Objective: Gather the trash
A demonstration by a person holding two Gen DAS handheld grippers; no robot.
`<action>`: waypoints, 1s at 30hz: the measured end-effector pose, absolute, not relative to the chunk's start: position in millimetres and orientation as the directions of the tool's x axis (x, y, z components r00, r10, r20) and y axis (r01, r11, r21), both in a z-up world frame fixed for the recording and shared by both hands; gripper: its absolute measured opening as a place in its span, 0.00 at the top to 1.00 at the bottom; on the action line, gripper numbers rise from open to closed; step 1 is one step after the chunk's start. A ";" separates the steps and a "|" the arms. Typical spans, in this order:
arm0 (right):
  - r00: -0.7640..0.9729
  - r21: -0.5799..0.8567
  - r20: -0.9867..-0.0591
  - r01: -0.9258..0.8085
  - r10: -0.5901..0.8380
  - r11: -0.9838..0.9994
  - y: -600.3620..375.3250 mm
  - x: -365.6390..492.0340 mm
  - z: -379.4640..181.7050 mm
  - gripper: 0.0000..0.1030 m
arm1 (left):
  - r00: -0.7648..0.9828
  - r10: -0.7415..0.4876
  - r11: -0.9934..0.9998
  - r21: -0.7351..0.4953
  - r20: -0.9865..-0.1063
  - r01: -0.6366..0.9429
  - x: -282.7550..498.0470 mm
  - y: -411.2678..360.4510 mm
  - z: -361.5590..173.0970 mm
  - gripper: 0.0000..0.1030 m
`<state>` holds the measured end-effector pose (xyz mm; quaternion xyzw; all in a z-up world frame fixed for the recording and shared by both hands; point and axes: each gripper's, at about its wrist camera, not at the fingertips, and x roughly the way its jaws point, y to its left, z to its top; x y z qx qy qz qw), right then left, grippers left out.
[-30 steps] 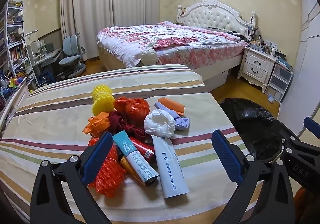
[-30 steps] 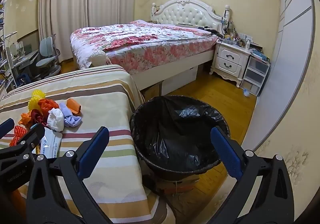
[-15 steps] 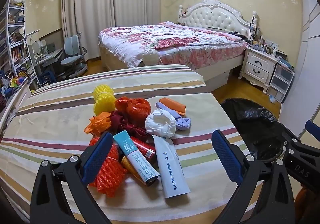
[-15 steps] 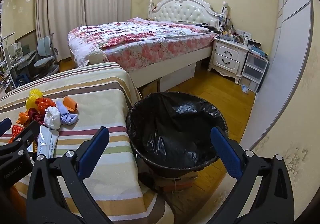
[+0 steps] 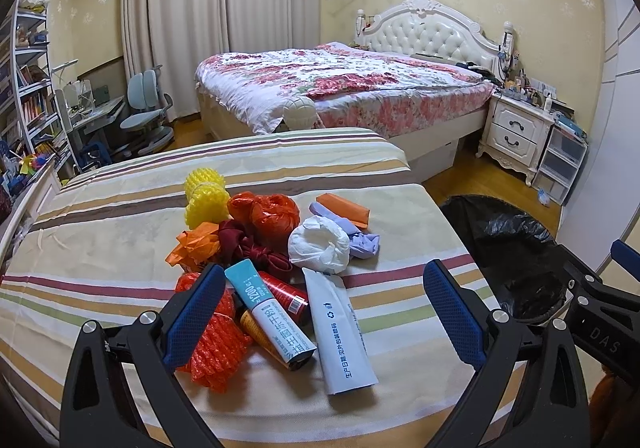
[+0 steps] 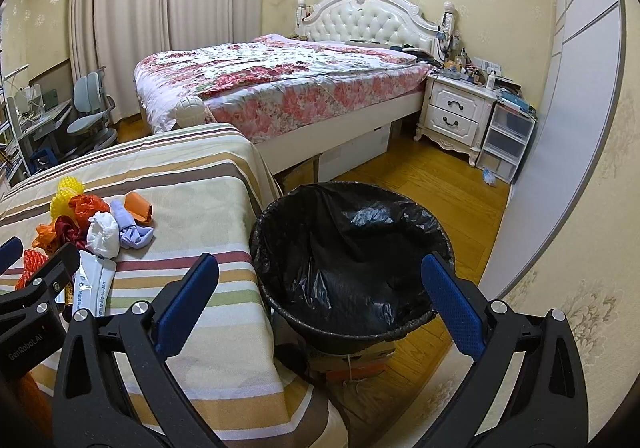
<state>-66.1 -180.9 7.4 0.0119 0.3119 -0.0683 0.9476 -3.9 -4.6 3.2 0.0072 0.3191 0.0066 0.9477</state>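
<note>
Little has changed over the last second: in the left wrist view the pile sits slightly lower and nearer than it did, so the left gripper (image 5: 320, 308) has only eased a touch toward it, and nothing has been lifted. Going left to right across the striped cover (image 5: 100, 240), the orange net (image 5: 216, 344) lies partly behind the left finger, with the yellow net (image 5: 204, 200) and the orange bag (image 5: 266, 212) farther back; then come the teal-capped tube (image 5: 268, 320), the white tube (image 5: 340, 332) lying flat with its end toward the camera, the white wad (image 5: 318, 244) behind it, and the lilac cloth (image 5: 362, 242) touching the wad. The left gripper's jaws stand wide apart with nothing between them, roughly framing the two tubes. Past the cover's right edge stands the bin (image 6: 352, 260), lined with a black bag and, as far as its inside shows, holding no trash. The right gripper (image 6: 320, 300) hangs above and in front of the bin, jaws likewise spread and empty; its view has drifted a little, nothing more. So the collecting looks barely begun: the whole pile is on the cover, well apart from the bin, and I judge a first pick of one of the nearest tubes is the likely next step.
</note>
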 end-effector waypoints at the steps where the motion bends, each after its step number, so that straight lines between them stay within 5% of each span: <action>1: 0.796 -0.020 -0.593 0.136 -0.121 0.991 -181.1 -65.6 7.8 0.04 | 0.796 0.016 1.000 0.017 -0.605 -0.007 -4.0 -4.5 3.2 0.06; 30: 0.792 -0.021 -0.599 0.133 -0.119 0.991 -181.9 -64.4 5.5 0.04 | 0.793 0.016 1.000 0.011 -0.609 -0.012 -5.5 -4.2 -0.4 0.06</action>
